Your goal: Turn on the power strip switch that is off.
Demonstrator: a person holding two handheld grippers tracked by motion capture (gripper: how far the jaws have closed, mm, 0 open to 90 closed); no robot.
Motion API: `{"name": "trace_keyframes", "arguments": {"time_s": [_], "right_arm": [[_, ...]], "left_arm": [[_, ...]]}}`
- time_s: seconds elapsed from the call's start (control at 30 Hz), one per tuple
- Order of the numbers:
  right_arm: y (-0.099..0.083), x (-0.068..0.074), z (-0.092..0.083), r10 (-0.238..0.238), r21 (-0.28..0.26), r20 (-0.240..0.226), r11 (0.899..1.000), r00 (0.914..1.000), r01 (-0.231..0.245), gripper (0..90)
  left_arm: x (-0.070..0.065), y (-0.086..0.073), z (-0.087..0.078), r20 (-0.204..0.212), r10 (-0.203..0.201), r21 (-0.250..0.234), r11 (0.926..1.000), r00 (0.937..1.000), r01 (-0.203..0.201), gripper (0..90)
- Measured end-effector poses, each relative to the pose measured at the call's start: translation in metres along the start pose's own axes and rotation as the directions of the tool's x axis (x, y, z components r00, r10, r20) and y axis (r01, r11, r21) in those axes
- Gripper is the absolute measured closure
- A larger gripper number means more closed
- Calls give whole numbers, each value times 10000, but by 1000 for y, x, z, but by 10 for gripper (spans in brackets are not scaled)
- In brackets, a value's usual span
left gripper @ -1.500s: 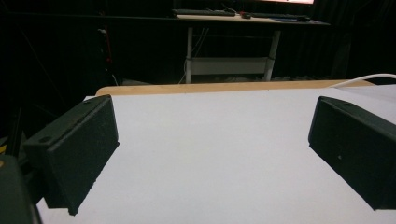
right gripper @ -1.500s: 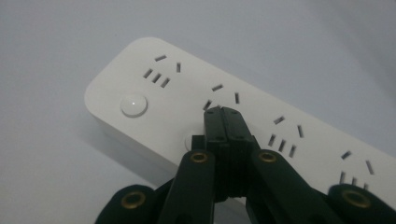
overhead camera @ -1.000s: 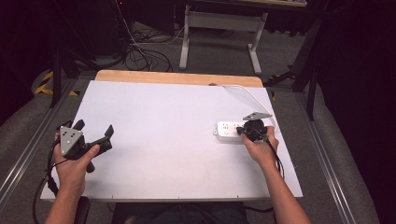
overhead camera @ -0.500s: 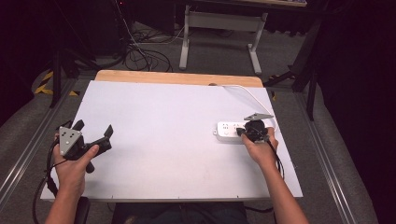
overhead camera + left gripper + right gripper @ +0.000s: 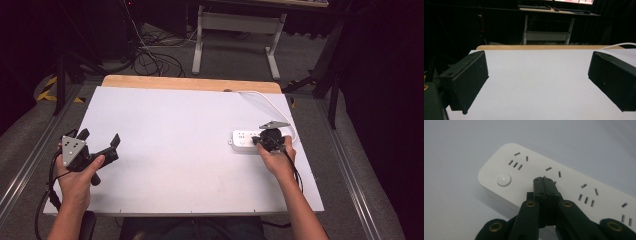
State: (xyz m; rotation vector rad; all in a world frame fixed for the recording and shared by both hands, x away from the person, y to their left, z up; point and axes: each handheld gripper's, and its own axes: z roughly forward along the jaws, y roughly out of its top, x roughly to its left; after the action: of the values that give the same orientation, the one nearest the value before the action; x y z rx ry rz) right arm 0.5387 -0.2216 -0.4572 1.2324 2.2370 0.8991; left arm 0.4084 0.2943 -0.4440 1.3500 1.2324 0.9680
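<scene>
A white power strip [image 5: 241, 139] lies on the right side of the white tabletop [image 5: 190, 165]. In the right gripper view the power strip [image 5: 524, 167] shows a round button [image 5: 503, 180] at its end and several socket groups. My right gripper [image 5: 545, 182] is shut, its black tips together over the second socket group with nothing between them; I cannot tell whether they touch. From above, the right gripper [image 5: 258, 141] points left onto the strip. My left gripper [image 5: 100, 138] rests in a hand at the table's left edge, jaws wide apart and empty. The left gripper [image 5: 538, 65] faces bare tabletop.
A white cable [image 5: 270, 102] runs from the strip toward the table's wooden back edge [image 5: 190, 82]. Beyond the table stand a white desk frame [image 5: 235, 30] and loose floor cables [image 5: 150, 57]. Metal rails [image 5: 30, 155] flank the table.
</scene>
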Motion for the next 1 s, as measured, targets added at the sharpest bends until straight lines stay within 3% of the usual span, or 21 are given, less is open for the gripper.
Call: {"name": "trace_keyframes", "arguments": {"time_s": [0.8, 1.0], "right_arm": [[1, 1, 0, -42, 67, 100, 10000, 9999, 41, 900], [2, 5, 0, -281, 140, 327, 9995, 9991, 277, 900]], "left_arm": [[-1, 0, -1, 89, 53, 19, 10000, 9999, -53, 35], [-3, 0, 0, 130, 120, 23, 9999, 9998, -120, 36]]}}
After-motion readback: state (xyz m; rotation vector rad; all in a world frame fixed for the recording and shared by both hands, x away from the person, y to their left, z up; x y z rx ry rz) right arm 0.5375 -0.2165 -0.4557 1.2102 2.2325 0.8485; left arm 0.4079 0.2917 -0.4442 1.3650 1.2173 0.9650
